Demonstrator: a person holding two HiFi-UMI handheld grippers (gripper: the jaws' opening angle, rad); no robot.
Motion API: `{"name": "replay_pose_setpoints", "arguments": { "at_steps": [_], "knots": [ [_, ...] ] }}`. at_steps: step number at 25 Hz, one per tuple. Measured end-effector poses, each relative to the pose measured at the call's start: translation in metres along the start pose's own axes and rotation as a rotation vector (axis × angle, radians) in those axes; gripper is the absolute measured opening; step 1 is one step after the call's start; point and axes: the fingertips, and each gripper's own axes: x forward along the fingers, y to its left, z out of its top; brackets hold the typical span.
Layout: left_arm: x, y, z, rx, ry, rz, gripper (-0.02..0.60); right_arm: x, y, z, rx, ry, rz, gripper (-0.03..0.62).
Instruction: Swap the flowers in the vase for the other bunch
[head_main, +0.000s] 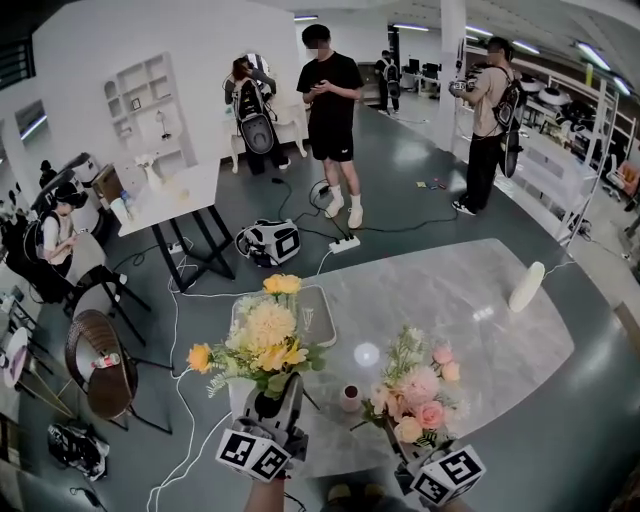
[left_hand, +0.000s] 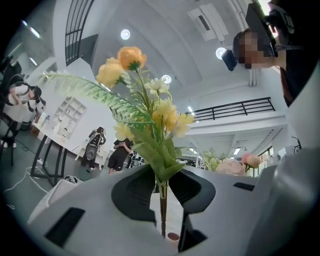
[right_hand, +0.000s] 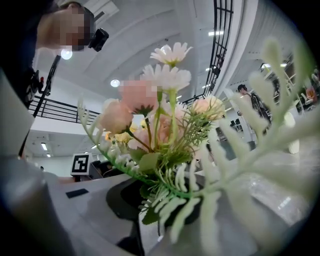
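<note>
Grey marble tops the counter (head_main: 470, 330), and over its near edge both bunches are held up off it. At the near left the left gripper (head_main: 278, 392) has its fingers clamped on the thin stems of the yellow bunch (head_main: 262, 340), which stands upright. At the near right the right gripper (head_main: 408, 440) has its fingers closed on the stems of the pink bunch (head_main: 418, 388), though fern leaves cover much of that grip. Between the two bunches the small vase (head_main: 350, 397) stands on the counter, its dark mouth showing. Farther back a pale tray (head_main: 318, 312) lies at the counter's left edge and a white oblong thing (head_main: 526, 286) at its right edge. Beyond, a power strip (head_main: 344, 243) lies on the dark floor (head_main: 400, 170) near a standing person in black (head_main: 332, 100).
</note>
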Motion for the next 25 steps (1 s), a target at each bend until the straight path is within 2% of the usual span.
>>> {"name": "replay_pose_setpoints", "arguments": {
  "at_steps": [3,8,13,25],
  "knots": [
    [-0.025,0.021,-0.006,0.008,-0.006,0.034,0.095,0.011,0.016,-0.015,-0.011,0.0,0.031,0.075],
    [-0.011,0.0,0.007,0.03,0.012,0.097,0.095,0.007,-0.002,0.024,-0.006,0.014,0.08,0.075],
    [-0.024,0.009,0.0,0.049,0.03,0.131,0.095,0.022,0.005,0.028,-0.02,0.01,0.119,0.075],
    [-0.038,0.019,-0.011,0.016,0.05,0.191,0.095,0.051,-0.015,0.082,-0.06,-0.08,0.102,0.075]
  ]
}}
